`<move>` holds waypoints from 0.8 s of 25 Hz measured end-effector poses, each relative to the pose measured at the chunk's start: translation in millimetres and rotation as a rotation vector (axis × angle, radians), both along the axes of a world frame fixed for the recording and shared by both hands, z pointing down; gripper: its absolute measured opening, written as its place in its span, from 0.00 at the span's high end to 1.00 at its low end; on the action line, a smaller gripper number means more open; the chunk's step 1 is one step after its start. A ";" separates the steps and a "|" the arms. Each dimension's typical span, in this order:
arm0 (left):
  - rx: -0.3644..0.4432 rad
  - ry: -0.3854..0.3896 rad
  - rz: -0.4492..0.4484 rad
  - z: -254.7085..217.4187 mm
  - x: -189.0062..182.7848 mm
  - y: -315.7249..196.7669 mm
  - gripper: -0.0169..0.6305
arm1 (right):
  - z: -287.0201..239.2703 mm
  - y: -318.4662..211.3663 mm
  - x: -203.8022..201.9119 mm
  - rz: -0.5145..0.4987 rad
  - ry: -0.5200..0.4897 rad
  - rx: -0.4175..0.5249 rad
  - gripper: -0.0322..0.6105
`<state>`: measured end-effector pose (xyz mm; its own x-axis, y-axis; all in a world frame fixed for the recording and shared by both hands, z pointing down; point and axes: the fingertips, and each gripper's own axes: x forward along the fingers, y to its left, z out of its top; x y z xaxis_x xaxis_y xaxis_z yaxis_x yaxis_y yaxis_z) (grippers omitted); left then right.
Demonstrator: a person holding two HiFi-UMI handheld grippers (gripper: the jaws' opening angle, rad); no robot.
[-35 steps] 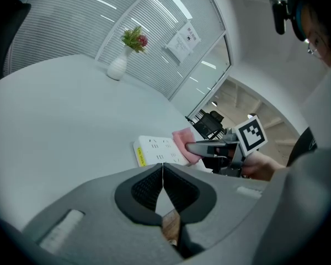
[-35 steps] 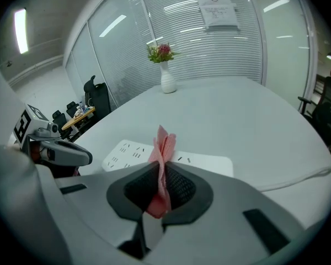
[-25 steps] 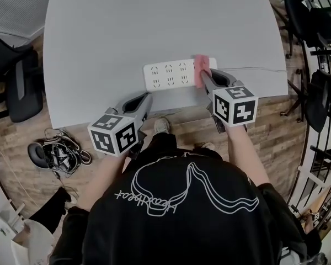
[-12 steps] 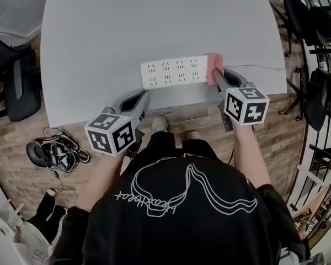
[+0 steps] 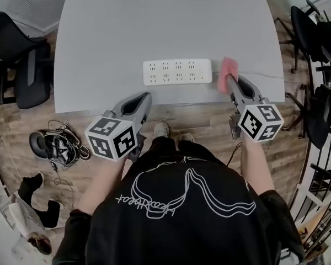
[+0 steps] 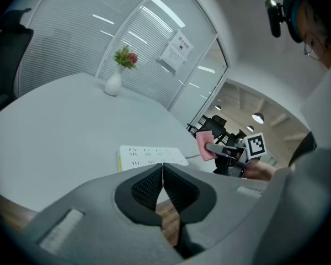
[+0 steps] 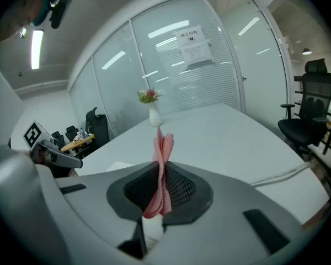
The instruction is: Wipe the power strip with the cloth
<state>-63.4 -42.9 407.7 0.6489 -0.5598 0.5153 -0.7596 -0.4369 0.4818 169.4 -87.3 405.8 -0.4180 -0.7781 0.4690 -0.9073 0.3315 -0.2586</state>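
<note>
A white power strip (image 5: 177, 72) lies flat near the front edge of the grey table (image 5: 154, 21), its cord (image 5: 259, 74) running off to the right. My right gripper (image 5: 229, 80) is shut on a pink cloth (image 5: 228, 73), held just right of the strip's end, over the cord. In the right gripper view the cloth (image 7: 161, 170) stands pinched between the jaws. My left gripper (image 5: 143, 99) is shut and empty, at the table's front edge below the strip. The left gripper view shows the power strip (image 6: 149, 156) ahead and the cloth (image 6: 204, 145) at its right.
A white vase with flowers (image 6: 117, 73) stands far back on the table. Black office chairs (image 5: 22, 65) flank the table on both sides. A tangle of cables and headphones (image 5: 55, 148) lies on the wooden floor at the left.
My right gripper has slid the pink cloth rightwards along the strip and off its right end. The left gripper has stayed at the table's front edge.
</note>
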 end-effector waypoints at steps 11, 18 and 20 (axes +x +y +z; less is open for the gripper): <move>0.181 0.041 -0.064 -98.8 57.6 58.6 0.95 | -111.8 73.7 -13.4 -0.291 -0.146 0.215 0.89; 0.299 0.040 -0.063 -142.0 97.7 111.5 0.95 | -143.0 134.7 -0.9 -0.396 -0.245 0.250 0.90; 0.332 0.042 -0.054 -154.3 104.3 123.7 0.95 | -151.8 146.6 1.3 -0.410 -0.274 0.259 0.90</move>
